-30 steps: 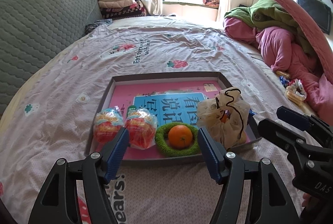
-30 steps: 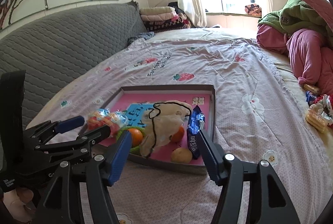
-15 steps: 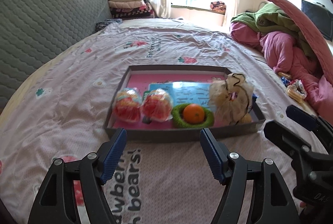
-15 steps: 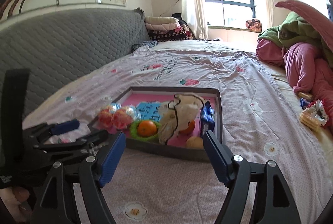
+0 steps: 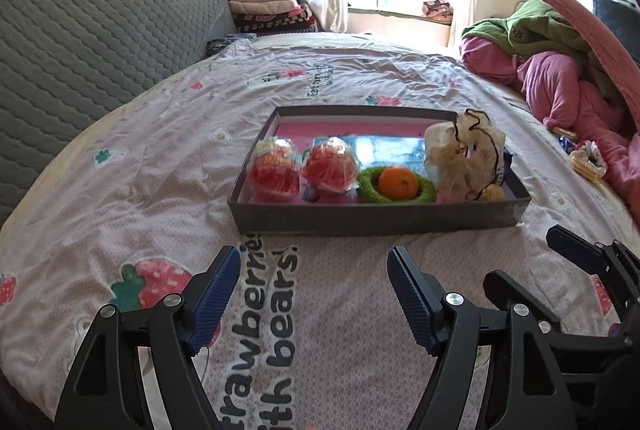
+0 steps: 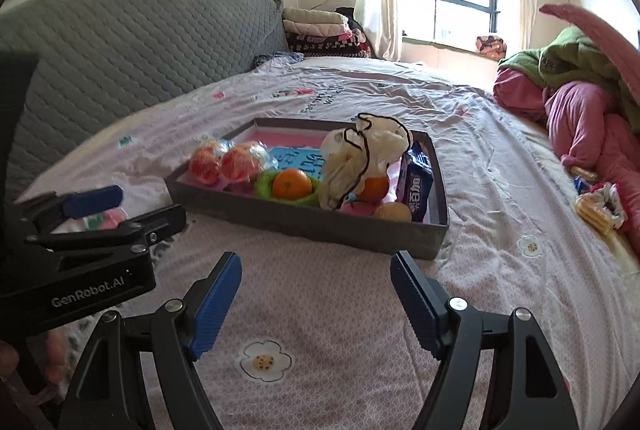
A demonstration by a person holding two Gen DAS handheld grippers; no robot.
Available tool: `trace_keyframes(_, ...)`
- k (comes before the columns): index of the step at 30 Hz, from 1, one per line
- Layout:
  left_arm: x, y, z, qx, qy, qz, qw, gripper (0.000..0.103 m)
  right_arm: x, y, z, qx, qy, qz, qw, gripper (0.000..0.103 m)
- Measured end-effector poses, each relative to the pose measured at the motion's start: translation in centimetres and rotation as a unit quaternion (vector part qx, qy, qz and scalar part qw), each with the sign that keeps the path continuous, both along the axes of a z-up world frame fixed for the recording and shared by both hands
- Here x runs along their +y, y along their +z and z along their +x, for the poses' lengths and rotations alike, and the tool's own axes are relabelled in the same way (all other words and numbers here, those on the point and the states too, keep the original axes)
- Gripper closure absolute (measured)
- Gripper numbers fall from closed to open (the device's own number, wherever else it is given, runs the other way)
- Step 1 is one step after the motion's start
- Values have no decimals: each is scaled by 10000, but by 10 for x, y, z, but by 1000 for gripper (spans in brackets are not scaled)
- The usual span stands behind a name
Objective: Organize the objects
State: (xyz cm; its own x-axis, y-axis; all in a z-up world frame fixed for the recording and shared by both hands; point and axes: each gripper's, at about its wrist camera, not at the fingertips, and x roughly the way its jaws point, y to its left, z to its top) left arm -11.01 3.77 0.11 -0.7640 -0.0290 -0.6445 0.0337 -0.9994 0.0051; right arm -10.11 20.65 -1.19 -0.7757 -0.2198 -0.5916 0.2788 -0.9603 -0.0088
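A grey tray [image 5: 376,220] with a pink lining lies on the bedspread. It holds two red wrapped snacks [image 5: 274,170], an orange [image 5: 398,182] in a green knitted ring, a cream drawstring pouch [image 5: 464,158] and a blue book [image 5: 392,150]. The right wrist view also shows a blue biscuit packet [image 6: 416,186] and a second orange [image 6: 376,186] behind the pouch. My left gripper [image 5: 312,254] hovers over the bedspread short of the tray's near wall, its jaws opening with nothing between them. My right gripper [image 6: 316,256] stands open and empty, also short of the tray.
A grey quilted headboard [image 5: 80,42] runs along the left. Heaped pink and green bedding [image 5: 560,70] fills the right side, with loose snack packets [image 5: 586,160] beside it. Folded blankets [image 5: 264,6] sit by the window. Bare bedspread surrounds the tray.
Both grippers have drawn back from the tray and sunk towards the bedspread, so the tray now lies beyond the fingertips. Both pairs of jaws stand wider apart.
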Motion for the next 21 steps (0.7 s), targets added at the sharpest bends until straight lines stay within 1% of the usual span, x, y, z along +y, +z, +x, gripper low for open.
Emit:
trace_keyframes(4, -1, -6, 3, 14, -3, -3, 10000, 26, -2, -6, 0, -2, -62, 51, 10000, 27)
trace_keyframes(7, -4, -8, 5, 9, 23, 86, 10000, 26, 1, -10, -2, -58, -132, -68, 9999, 27)
trace_keyframes(12, -4, -14, 6, -21, 19, 17, 10000, 26, 11, -17, -9, -259, -229, -346, 9988, 26)
trace_keyframes(17, -3, -20, 4, -83, -21, 33, 10000, 26, 11, -24, -13, -329, -339, -191, 9987, 27)
trace_keyframes(21, -3, -22, 4, -76, 26, -53, 10000, 26, 9, -27, -14, -366, -343, -136, 9987, 26)
